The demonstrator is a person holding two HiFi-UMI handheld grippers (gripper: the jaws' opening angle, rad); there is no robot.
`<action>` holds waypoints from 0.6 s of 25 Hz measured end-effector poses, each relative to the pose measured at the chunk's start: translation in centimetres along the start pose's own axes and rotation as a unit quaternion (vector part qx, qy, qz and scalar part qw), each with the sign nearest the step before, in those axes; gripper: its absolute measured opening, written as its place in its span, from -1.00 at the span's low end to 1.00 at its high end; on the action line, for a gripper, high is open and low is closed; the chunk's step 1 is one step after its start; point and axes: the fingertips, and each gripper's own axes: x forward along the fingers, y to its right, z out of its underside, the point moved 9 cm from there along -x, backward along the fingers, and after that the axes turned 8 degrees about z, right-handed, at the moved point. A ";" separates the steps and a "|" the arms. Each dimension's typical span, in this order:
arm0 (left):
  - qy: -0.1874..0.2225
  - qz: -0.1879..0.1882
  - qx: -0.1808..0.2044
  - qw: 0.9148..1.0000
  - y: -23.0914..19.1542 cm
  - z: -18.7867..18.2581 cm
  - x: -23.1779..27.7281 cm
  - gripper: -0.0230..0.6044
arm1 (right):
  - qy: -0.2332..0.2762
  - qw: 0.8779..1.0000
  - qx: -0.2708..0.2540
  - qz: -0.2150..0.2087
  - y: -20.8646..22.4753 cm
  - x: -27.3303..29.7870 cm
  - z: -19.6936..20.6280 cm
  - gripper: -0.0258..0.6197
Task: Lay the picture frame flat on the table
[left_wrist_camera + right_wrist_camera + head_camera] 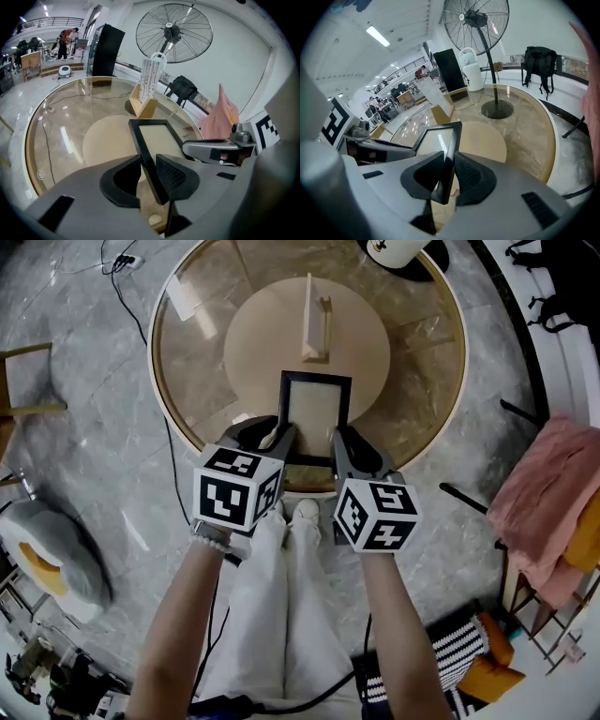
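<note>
Picture frame [316,411] edge clamped in right tongs [449,171]

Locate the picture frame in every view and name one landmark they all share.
Head view: picture frame, centre.
Left gripper view: picture frame, just below centre.
Right gripper view: picture frame, slightly left of centre.
Shared landmark: tan disc under the glass tabletop, beside the frame.
</note>
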 end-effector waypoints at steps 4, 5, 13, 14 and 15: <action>0.005 -0.005 0.001 1.000 0.0 0.0 0.1 -0.56 | 0.008 1.000 -0.015 0.006 -0.1 0.1 0.0 -0.64; 0.005 -0.011 0.007 1.000 0.1 0.0 0.1 -0.56 | 0.009 1.000 -0.017 0.007 -0.2 0.1 0.0 -0.64; 0.019 -0.036 0.037 0.999 1.0 0.1 -1.7 -0.60 | 0.035 0.999 -0.021 0.021 -0.1 -1.4 -0.9 -0.67; 0.025 -0.038 0.043 0.998 1.1 0.0 -2.2 -0.71 | 0.040 0.999 -0.025 0.022 -0.2 -1.9 -1.0 -0.71; 0.033 -0.038 0.050 0.998 1.3 0.0 -2.8 -0.77 | 0.046 0.998 -0.027 0.021 -0.3 -2.4 -1.1 -0.73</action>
